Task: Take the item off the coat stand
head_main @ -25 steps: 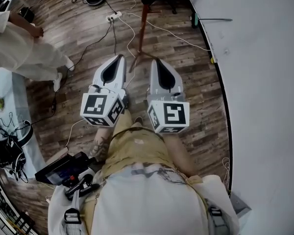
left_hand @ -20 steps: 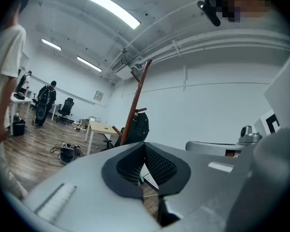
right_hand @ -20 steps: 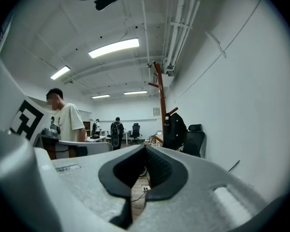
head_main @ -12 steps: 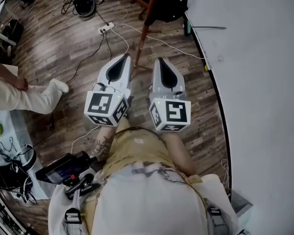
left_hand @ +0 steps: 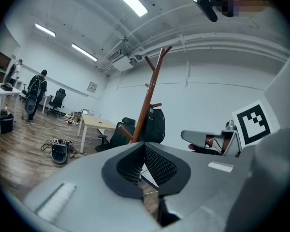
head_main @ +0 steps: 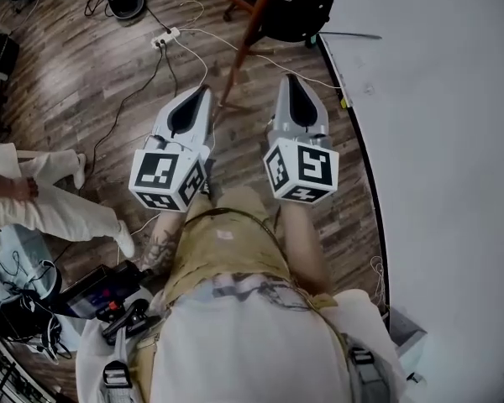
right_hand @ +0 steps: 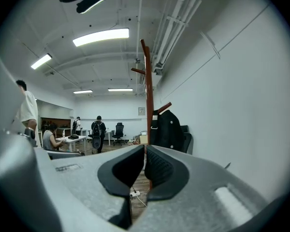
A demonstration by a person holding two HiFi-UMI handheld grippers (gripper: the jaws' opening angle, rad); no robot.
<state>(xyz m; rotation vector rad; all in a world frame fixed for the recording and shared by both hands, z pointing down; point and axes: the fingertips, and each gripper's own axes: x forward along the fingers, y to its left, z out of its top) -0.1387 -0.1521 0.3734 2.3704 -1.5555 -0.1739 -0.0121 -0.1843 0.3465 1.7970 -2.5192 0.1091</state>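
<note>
A red-brown wooden coat stand [head_main: 242, 50] rises from the floor ahead of me, close to the white wall. A black item [head_main: 298, 5] hangs on one of its pegs; it shows again in the left gripper view [left_hand: 156, 124] and the right gripper view [right_hand: 168, 129]. Both grippers are held side by side at waist height, pointing at the stand and well short of it. My left gripper [head_main: 203, 92] is shut with nothing in it [left_hand: 144, 146]. My right gripper [head_main: 292, 79] has its jaws opening, a thin gap between the pads and nothing between them [right_hand: 145, 148].
A power strip [head_main: 166, 37] and its cables lie on the wooden floor near the stand's foot. A person in white trousers [head_main: 34, 200] stands at the left. The white wall [head_main: 437, 141] runs along the right. A desk [left_hand: 99, 123] and office chairs stand behind the stand.
The coat stand and the black item have come further into the head view. The two grippers have spread a little apart. The person in white has shifted down the left side.
</note>
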